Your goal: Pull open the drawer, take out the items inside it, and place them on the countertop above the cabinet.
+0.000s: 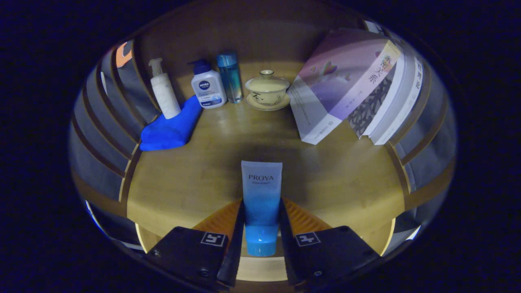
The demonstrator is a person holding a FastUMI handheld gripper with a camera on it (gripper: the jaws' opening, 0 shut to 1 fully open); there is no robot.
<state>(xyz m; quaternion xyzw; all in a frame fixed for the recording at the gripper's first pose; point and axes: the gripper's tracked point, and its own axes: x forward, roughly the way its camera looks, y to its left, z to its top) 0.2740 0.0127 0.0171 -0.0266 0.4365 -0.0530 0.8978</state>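
My claw [261,228] is clenched on the tube [261,199]: both fingers press its sides, one from the left and one from the right, with the cap end down between them and the flat crimped end pointing ahead, away from me. The tube is white at the far end and shades to blue toward the cap. It hangs over the near part of the wooden countertop [346,179]; I cannot tell whether it touches the wood or is held just above it. Beyond my fingers, along the back of the countertop, stands a row of things. Farthest left is a white pump bottle [164,90], upright, with its base on a folded blue cloth [173,126] that stretches from the row toward me. Just right of it is a squat white bottle [208,87] with a dark blue pump, its base at the cloth's far corner. Next comes a tall clear blue bottle [230,77], close beside the squat one. Right of that sits a pale lidded cup [267,90] on its saucer, apart from the bottles. At the right, a few books [346,81] stand tilted, leaning toward the side wall, the front one with a lilac cover. Slatted walls [110,122] close in the countertop on both sides.
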